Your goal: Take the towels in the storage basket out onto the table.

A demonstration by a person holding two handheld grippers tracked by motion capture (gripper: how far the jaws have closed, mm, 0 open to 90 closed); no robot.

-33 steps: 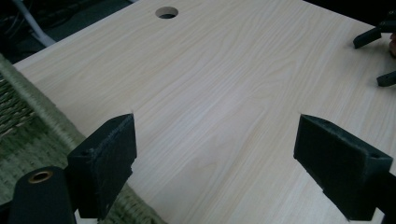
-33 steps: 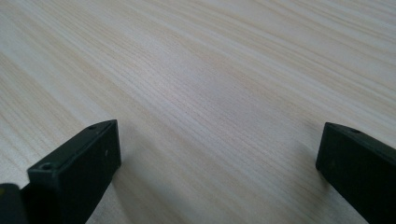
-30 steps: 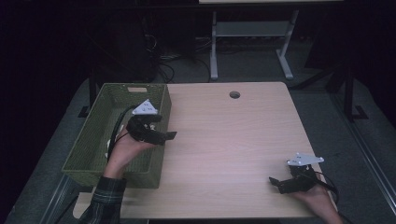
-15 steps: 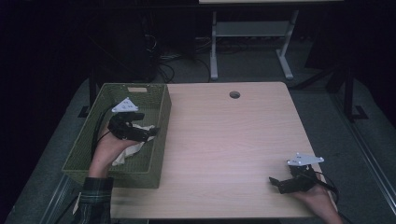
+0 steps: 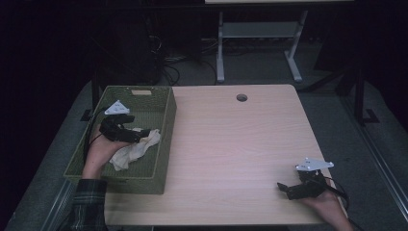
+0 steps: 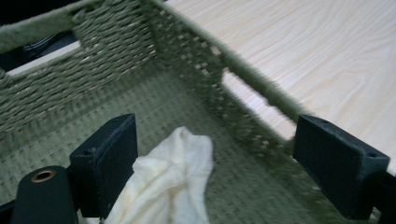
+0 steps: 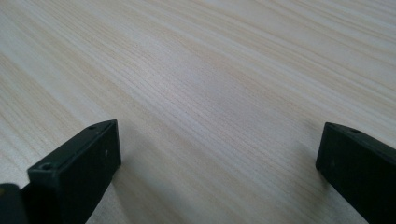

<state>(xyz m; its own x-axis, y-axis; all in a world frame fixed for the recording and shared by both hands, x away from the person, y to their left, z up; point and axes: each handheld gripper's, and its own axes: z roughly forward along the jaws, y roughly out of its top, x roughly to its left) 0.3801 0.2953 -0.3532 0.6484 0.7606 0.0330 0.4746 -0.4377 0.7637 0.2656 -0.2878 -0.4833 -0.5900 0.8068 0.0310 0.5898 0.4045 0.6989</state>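
Left gripper (image 6: 219,172) spread wide inside basket (image 5: 163,120), cloth (image 6: 163,186) just below beside one jaw; right gripper (image 5: 284,187) open, idle, well apart.

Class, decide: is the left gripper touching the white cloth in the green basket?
Cannot tell. In the left gripper view the cloth overlaps one open jaw's inner edge in the basket, but neither contact nor gap shows plainly.

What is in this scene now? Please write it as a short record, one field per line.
surface: wooden table
container: green woven basket at the table's left edge
contents: white cloth lying in the basket
left gripper: open, in the basket, above the cloth
right gripper: open, low over bare table at the near right corner
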